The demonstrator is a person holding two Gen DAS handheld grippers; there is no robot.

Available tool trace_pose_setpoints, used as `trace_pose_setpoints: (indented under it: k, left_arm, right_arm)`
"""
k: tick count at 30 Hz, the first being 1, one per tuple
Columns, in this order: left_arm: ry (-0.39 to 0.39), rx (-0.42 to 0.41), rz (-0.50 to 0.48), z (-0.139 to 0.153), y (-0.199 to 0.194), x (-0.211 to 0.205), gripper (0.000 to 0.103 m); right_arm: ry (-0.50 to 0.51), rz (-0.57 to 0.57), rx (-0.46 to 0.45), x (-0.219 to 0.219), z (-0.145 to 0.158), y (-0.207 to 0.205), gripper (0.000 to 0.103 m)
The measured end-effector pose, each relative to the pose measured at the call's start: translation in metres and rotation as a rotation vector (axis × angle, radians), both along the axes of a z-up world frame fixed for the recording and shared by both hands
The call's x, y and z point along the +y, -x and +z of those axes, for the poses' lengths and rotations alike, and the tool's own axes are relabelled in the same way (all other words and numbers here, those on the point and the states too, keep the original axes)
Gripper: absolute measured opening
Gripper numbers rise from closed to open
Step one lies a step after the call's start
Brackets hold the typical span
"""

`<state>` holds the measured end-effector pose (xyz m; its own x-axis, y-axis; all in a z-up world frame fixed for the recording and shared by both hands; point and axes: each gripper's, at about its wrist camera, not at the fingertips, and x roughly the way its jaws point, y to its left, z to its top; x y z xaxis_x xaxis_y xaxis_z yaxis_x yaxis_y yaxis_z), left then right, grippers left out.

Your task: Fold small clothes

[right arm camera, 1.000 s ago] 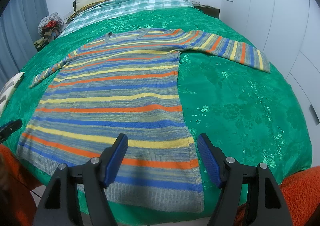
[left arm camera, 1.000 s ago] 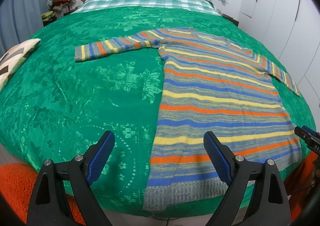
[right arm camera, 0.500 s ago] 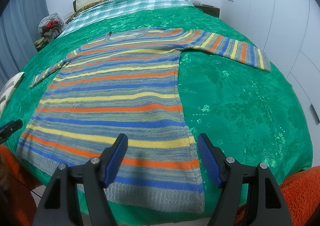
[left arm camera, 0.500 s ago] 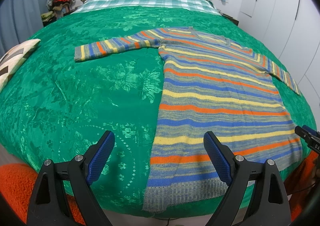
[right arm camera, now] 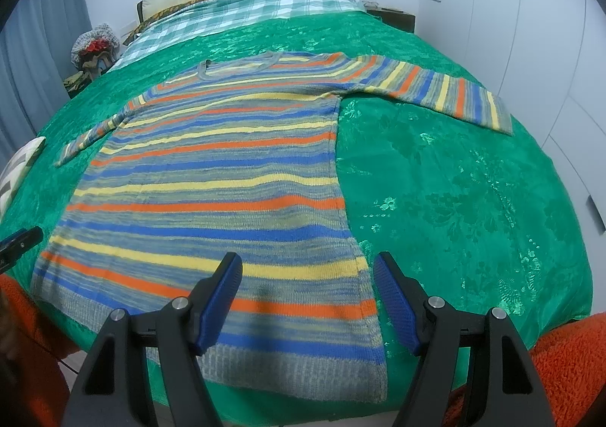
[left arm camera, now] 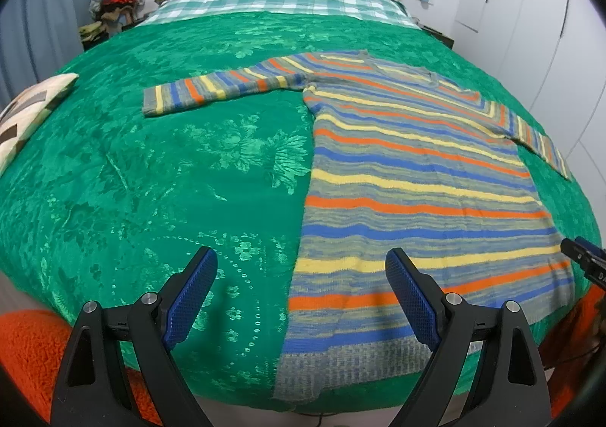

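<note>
A striped sweater (left arm camera: 409, 181) lies flat on the green bed (left arm camera: 151, 181); left gripper (left arm camera: 301, 290) and right gripper (right arm camera: 306, 290) hover at its near hem, jaws released.

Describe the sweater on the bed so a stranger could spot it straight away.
A green bedspread covers the bed. Spread flat near its foot, both sleeves out, lies the sweater. It alone has orange, yellow and blue stripes on grey.

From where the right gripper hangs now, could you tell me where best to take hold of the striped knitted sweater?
Probably the near right hem corner of the striped knitted sweater: it lies flat at the bed's edge below the open right gripper, so come from the near side.
</note>
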<state>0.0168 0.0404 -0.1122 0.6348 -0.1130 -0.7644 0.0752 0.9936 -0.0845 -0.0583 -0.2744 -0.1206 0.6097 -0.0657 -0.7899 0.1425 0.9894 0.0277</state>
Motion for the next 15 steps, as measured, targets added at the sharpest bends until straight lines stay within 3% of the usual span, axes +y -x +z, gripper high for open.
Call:
trace_pose_setpoints:
  k: [15]
  left_arm:
    - [-0.008,0.002,-0.004,-0.0012,0.0006,-0.0005,0.091]
  right_arm:
    - [0.0,-0.002,0.002,-0.0008,0.0005,0.0003,0.071]
